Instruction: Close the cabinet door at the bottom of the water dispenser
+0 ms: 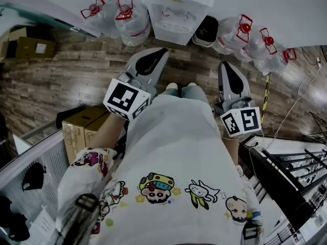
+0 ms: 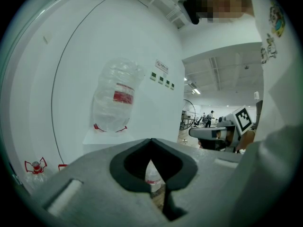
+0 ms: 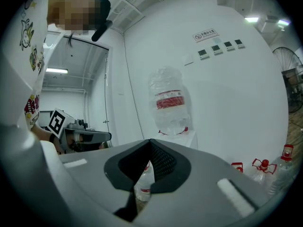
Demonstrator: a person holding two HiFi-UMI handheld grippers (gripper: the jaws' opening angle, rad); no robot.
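I read the left gripper and the right gripper with both sets of jaws fully together and nothing between them. They are held side by side in front of the person's white shirt. The white water dispenser stands at the wall ahead, well apart from both tips, with an inverted bottle on top. From above, its bottom cabinet door cannot be made out. Water jugs sit on the wood floor at either side.

Five water jugs on the floor, one water dispenser, two grippers.
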